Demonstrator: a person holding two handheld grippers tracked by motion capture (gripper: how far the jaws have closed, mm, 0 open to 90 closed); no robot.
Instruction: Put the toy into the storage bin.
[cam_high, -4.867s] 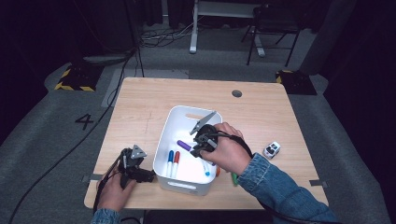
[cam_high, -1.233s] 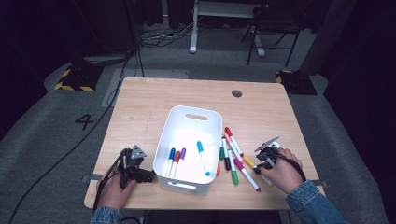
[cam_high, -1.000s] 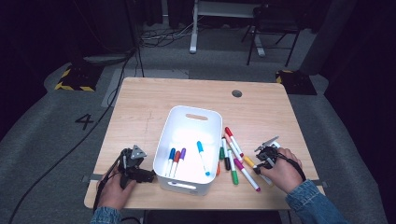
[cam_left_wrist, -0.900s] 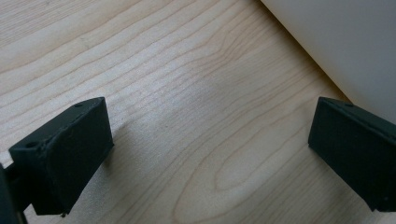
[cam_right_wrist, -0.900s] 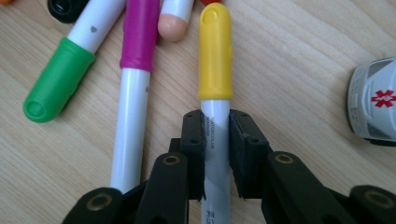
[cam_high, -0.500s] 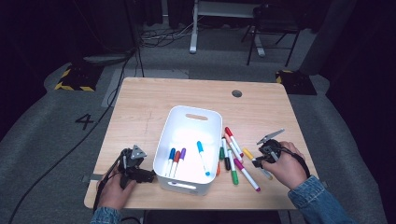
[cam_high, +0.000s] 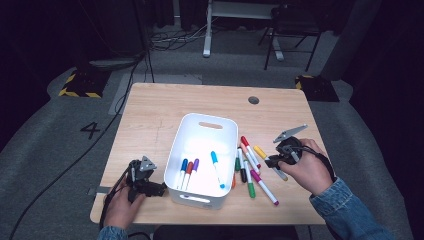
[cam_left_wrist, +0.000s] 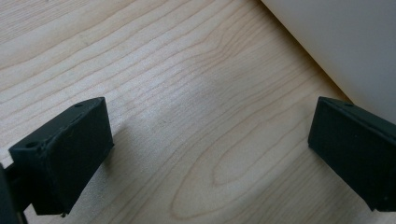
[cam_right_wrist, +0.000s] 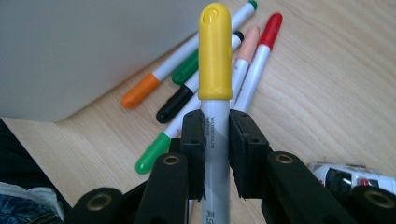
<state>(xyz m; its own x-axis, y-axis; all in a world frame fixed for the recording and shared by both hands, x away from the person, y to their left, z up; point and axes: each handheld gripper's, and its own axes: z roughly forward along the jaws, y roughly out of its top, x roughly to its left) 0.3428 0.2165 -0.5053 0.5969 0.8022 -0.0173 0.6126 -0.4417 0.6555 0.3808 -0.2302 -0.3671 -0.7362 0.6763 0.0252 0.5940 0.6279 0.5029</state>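
Note:
A white bin (cam_high: 202, 127) stands mid-table with blue, red, purple and light-blue markers inside. Several more markers (cam_high: 250, 172) lie on the wood just right of it. My right gripper (cam_high: 272, 160) hovers above them, shut on a yellow-capped marker (cam_high: 260, 152). In the right gripper view that yellow-capped marker (cam_right_wrist: 215, 60) stands up between the pads of the right gripper (cam_right_wrist: 215, 140), cap pointing away. My left gripper (cam_high: 145, 185) rests on the table left of the bin. In its own view the left gripper (cam_left_wrist: 210, 154) is open over bare wood.
Orange, green, black, peach and red markers (cam_right_wrist: 187, 88) lie beside the bin wall (cam_right_wrist: 84, 46). A small toy car (cam_right_wrist: 345, 175) sits beside my right gripper. The bin's side (cam_left_wrist: 345, 42) rises close to the left gripper. A cable grommet (cam_high: 253, 100) marks the table's far side.
My right gripper has risen off the table with the yellow-capped marker held in it. A few seconds back it was over the bin. The left gripper has stayed put.

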